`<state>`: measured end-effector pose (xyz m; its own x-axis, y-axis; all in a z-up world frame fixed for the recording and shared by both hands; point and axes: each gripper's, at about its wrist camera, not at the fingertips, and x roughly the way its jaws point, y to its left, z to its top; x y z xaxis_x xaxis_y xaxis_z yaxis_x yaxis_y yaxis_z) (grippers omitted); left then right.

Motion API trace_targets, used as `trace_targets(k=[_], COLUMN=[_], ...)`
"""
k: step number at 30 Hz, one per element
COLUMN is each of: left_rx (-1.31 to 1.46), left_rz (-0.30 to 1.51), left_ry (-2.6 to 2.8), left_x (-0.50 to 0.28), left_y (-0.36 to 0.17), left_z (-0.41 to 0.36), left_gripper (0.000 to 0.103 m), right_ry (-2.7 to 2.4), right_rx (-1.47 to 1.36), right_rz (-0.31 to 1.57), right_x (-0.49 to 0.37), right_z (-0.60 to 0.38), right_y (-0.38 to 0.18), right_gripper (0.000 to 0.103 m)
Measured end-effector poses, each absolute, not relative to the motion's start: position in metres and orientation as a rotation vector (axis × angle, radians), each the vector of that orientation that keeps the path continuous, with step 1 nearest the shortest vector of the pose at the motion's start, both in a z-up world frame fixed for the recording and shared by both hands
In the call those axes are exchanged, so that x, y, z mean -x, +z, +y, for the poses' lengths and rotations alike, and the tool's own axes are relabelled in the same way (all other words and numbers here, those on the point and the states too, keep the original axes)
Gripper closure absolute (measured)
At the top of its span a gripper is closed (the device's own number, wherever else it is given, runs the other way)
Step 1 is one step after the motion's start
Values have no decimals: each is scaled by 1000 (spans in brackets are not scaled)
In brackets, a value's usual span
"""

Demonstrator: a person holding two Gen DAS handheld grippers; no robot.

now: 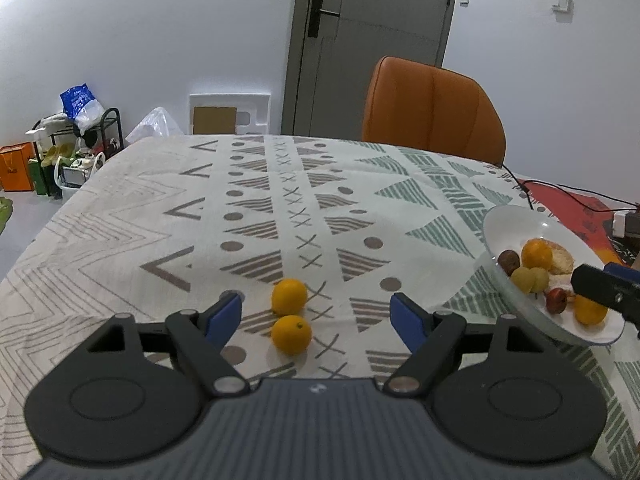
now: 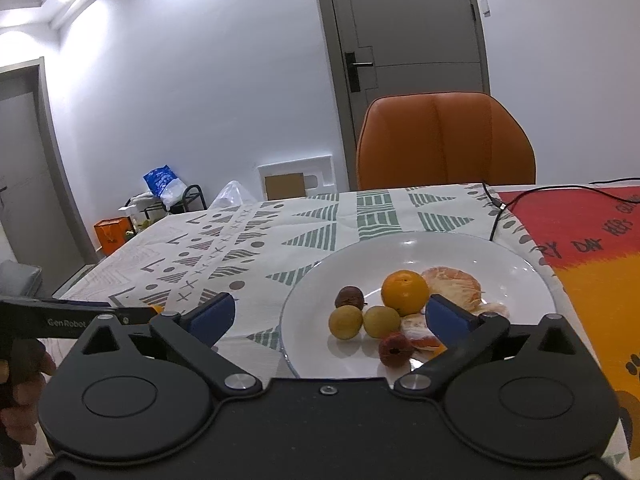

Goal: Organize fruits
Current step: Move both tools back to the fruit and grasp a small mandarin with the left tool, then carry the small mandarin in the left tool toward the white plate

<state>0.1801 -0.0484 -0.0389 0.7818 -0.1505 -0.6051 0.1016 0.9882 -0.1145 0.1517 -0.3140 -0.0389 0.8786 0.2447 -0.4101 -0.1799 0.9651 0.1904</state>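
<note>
Left tool (image 1: 317,314) agape above oranges (image 1: 291,333)

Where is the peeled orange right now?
In the right wrist view, the peeled orange lies in the white plate, right of the whole orange and behind the right gripper's right fingertip.

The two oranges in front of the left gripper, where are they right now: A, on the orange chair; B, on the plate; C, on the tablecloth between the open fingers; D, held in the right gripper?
C: both oranges lie on the tablecloth ahead of the open left gripper, apart from the plate, untouched.
</note>
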Motion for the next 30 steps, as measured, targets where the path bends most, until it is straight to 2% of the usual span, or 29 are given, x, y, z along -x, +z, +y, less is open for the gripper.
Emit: trace_targets(k=[5, 9, 11, 12, 13, 14, 30], left_rx=[94, 117, 127, 132, 139, 145, 200], left_rz=[672, 682, 693, 701, 710, 719, 664], left_ry=[-138, -148, -149, -152, -151, -147, -89], left_x=[-183, -186, -188, -189, -190, -191, -180], left_y=[-45, -50, -52, -53, -55, -56, -44], left_z=[-42, -37, -34, -33, -31, -29, 15], left_gripper=[24, 29, 38, 51, 70, 80, 81], right_ry=[234, 246, 256, 260, 265, 269, 364], right_rx=[-142, -125, -119, -116, -112, -109, -50], right_rz=[456, 462, 464, 464, 465, 465, 475], right_x=[-156, -160, -162, -163, -164, -165, -180], right_z=[-306, -297, -293, -290, -288, -285, -236], right_y=[-38, -35, -34, -34, -33, -33, -32], right_gripper=[0, 0, 0, 0, 0, 0, 0])
